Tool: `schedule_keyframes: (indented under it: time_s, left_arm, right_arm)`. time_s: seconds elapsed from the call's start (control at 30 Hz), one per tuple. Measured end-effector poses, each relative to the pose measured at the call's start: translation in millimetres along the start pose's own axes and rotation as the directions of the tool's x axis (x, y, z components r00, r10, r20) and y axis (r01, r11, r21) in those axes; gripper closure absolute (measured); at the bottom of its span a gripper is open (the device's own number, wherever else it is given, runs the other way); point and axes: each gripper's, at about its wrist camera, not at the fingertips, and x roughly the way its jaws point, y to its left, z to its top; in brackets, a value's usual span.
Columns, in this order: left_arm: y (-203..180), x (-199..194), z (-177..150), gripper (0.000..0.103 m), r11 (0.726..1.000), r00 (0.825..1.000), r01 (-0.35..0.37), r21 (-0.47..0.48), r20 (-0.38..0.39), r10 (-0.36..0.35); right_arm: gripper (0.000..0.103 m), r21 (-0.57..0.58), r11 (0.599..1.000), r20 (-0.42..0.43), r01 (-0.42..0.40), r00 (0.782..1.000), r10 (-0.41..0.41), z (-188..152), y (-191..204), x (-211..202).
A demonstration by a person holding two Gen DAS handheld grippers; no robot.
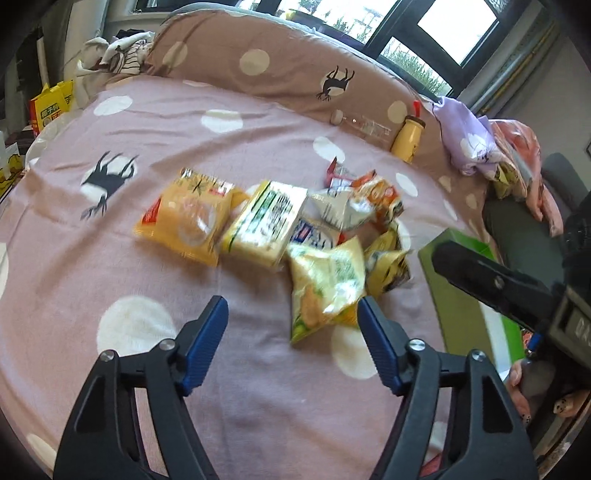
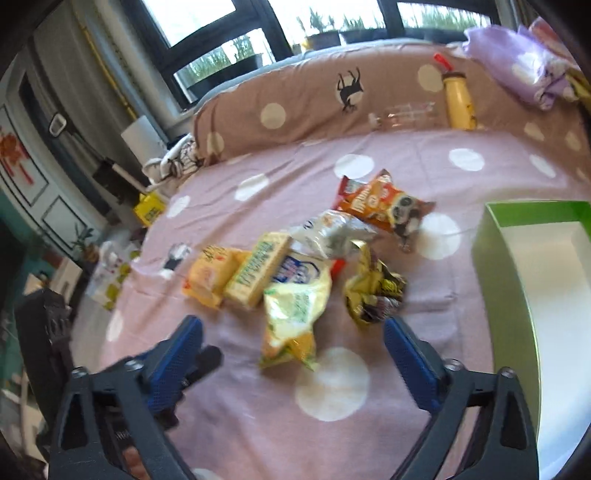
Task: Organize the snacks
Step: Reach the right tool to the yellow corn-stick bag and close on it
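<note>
A heap of snack packets [image 1: 280, 229] lies in the middle of a bed [image 1: 110, 266] covered by a pink sheet with white dots and dark animal prints. Nearest the cameras sits a yellow-green chip bag [image 1: 325, 291], with a crumpled gold-and-black wrapper [image 2: 373, 291] just beside it. Behind them lie a boxy yellow-green pack [image 1: 266, 221], a yellow pouch [image 1: 181, 218] at the heap's left edge, a blue-and-white packet [image 2: 295, 273], a silver bag [image 2: 332, 230] and an orange packet [image 2: 384, 203] at the far side.

The left gripper [image 1: 291, 321] hangs above the sheet just short of the chip bag, its blue-padded fingers [image 1: 207, 332] parted about halfway with nothing between them. The right gripper [image 2: 291, 343] hangs likewise over the near end of the same bag, fingers [image 2: 410, 354] spread wide and empty; a person's hand [image 1: 524, 384] grips its handle at the edge of the left wrist view.

To the right of the heap stands an open green box [image 2: 495, 258] with a white interior. At the far side a brown dotted pillow [image 1: 280, 62] runs along the bed, with a yellow bottle [image 1: 406, 136] and a clear plastic bottle [image 1: 365, 123] lying against it, and lilac cloth [image 1: 465, 136] bunched near the corner. Windows [image 1: 443, 33] rise behind.
</note>
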Motion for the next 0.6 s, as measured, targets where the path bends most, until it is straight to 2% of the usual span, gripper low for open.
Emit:
schedule_keyframes:
  time_s: [0.07,0.1,0.13,0.2,0.27,0.33,0.4,0.47,0.6]
  left_arm:
    - [-8.2,5.1,5.9,0.033,0.997,1.0,-0.011,0.075,-0.001,0.011]
    - [-10.0,9.6,6.4,0.033,0.996,1.0,-0.009,0.083,-0.008,0.009]
    - [-10.5,14.0,5.6,0.036,0.996,1.0,-0.003,0.086,-0.017,0.004]
    - [-7.7,29.4,1.6,0.041,0.997,0.998,0.036,0.062,-0.054,-0.032]
    - [-4.1,43.7,-3.0,0.049,0.997,0.994,0.065,0.045,-0.096,-0.06]
    - [-5.0,56.1,-4.7,0.052,0.997,0.991,0.056,0.053,-0.128,-0.049]
    - [-6.6,62.8,-3.8,0.052,0.997,0.99,0.068,0.049,-0.129,-0.061]
    - [-6.1,71.2,-4.9,0.052,0.995,0.986,0.093,0.04,-0.143,-0.086]
    - [-1.8,83.9,-9.4,0.052,0.993,0.98,0.114,0.007,-0.166,-0.112]
  right_arm:
    - [0.018,0.033,0.999,0.004,-0.035,0.999,0.035,9.2,-2.6,0.7]
    - [0.019,0.049,0.998,-0.003,-0.045,0.999,0.045,11.4,-4.5,4.5]
    - [0.021,0.065,0.996,-0.017,-0.054,0.998,0.055,12.2,-6.8,9.0]
    - [0.035,0.105,0.991,-0.063,-0.082,0.994,0.089,9.7,-12.0,24.8]
    - [0.042,0.127,0.986,-0.085,-0.112,0.989,0.123,4.4,-16.5,38.3]
    - [0.048,0.15,0.981,-0.131,-0.121,0.981,0.141,-0.4,-20.5,54.4]
    - [0.051,0.172,0.978,-0.164,-0.12,0.975,0.149,-2.5,-22.5,68.0]
    - [0.051,0.168,0.98,-0.177,-0.102,0.975,0.132,-4.2,-21.5,75.5]
    - [0.051,0.142,0.99,-0.203,-0.018,0.978,0.047,-8.7,-21.9,88.6]
